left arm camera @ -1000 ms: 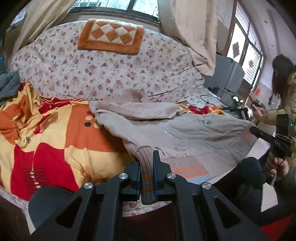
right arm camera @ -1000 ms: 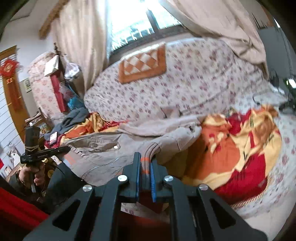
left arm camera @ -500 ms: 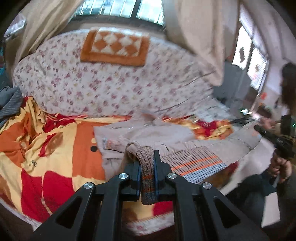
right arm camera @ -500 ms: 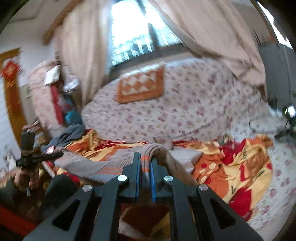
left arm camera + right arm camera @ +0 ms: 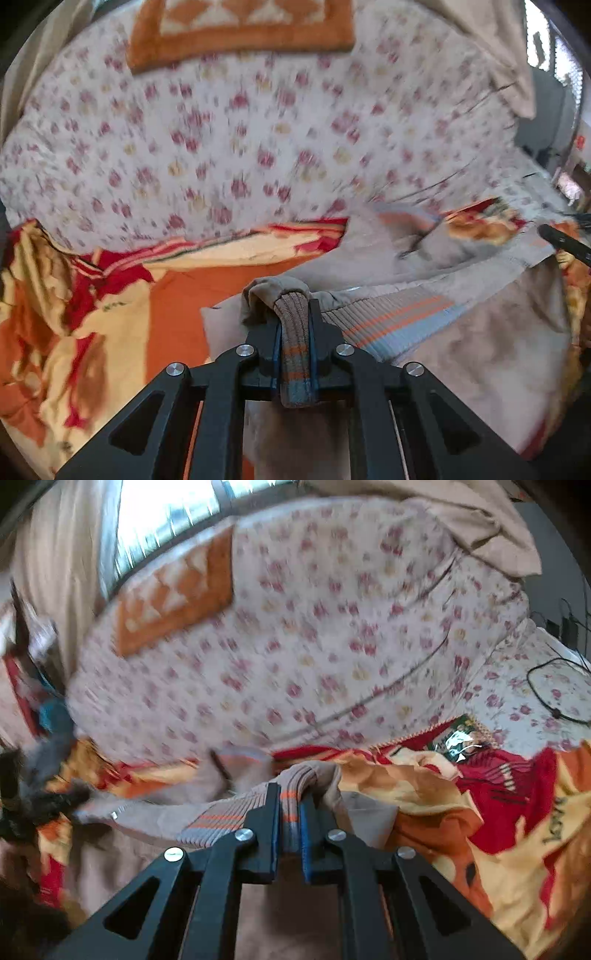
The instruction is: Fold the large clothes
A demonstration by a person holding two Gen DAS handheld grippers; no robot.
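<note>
Ribbed jacket hem (image 5: 295, 354) clamped in left claw (image 5: 294, 332) and right claw (image 5: 290, 812) over the blanket (image 5: 85, 332)

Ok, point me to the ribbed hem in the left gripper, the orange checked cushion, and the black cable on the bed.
ribbed hem (image 5: 293, 332): left wrist view, on the knit band pinched between the fingers.
orange checked cushion (image 5: 177, 590): right wrist view, on its middle.
black cable (image 5: 543, 698): right wrist view, on the loop's lower left curve.

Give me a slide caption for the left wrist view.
Left gripper clamps the beige jacket's striped ribbed hem above an orange-and-red quilt, floral bedding behind.
</note>
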